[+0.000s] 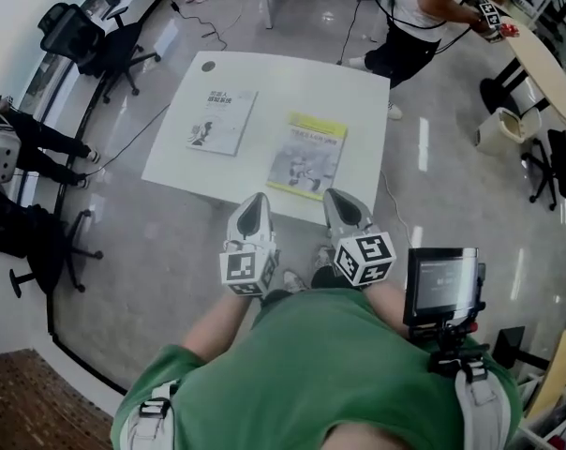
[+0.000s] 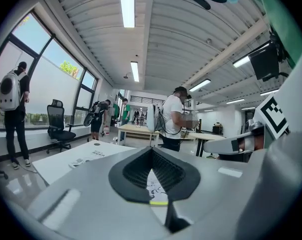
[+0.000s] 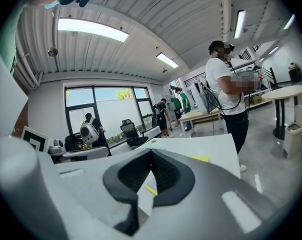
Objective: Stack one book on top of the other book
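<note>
While the two books lie flat and apart on the white square table [image 1: 292, 81], neither is stacked on the other. The white-covered paperback book [image 1: 222, 121] sits toward the table's left side. The grey-covered book with a yellow top band [image 1: 307, 155] lies to its right, closer to the near edge. The grey left gripper [image 1: 255, 206] and the grey right gripper [image 1: 343, 202] are held side by side at that near edge, both pointing toward the yellow-banded book and touching nothing. Each gripper's own view shows its black ribbed jaws clenched together with nothing between them. Beyond the table's far right corner stands a person in a white shirt and dark trousers [image 1: 409, 17], and a black office chair [image 1: 105, 45] stands off to the far left
</note>
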Demonstrator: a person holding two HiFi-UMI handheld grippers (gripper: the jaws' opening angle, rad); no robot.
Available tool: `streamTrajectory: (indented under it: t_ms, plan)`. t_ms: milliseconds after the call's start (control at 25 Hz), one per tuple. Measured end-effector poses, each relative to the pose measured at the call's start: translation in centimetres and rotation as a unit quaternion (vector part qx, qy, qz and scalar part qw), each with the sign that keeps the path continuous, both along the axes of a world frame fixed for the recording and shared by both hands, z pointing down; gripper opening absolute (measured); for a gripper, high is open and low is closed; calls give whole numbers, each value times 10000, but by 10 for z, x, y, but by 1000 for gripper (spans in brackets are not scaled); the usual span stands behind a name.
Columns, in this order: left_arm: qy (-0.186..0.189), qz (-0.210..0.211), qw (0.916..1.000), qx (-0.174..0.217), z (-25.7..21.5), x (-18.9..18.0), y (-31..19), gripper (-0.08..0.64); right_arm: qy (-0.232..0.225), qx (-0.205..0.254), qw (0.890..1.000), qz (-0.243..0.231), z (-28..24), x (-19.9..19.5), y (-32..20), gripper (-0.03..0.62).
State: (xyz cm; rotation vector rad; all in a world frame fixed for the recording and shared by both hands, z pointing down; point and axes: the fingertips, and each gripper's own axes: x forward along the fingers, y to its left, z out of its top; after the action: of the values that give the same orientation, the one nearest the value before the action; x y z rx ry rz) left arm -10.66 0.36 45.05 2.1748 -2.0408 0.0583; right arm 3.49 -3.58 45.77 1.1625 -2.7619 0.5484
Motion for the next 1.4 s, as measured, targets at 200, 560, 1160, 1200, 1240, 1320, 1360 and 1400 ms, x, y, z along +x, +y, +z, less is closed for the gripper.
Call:
streamTrajectory:
  t_ms: [200,560,1160,1200,1240,1320,1360,1400]
  plan:
    - [5,97,9998,-159,6,2,-13,6,8,-28,9997,247,4,9,-12,3]
    - [-271,197,9991,-251,15,11,-81,6,-155,-137,9989,411,20,24,-73,3]
    - [-312,932,9942,-441,28,2,-150,6,116,-308,9920,1215,34,33,-120,3]
    - [-298,995,9933,-504,32,1,-153,6,148,-346,9910,1285,36,34,-121,3]
    - [-290,1053,9924,-572,36,-1,-155,6,188,-386,9899,1349,40,34,-121,3]
    - [-274,1141,9903,-750,48,-4,-157,6,278,-483,9876,1467,48,34,-120,3]
    - [-266,1168,9891,-855,55,-7,-157,6,326,-542,9864,1514,53,34,-119,3]
    - [-266,1188,9879,-959,62,-9,-157,6,373,-609,9854,1547,59,33,-118,3]
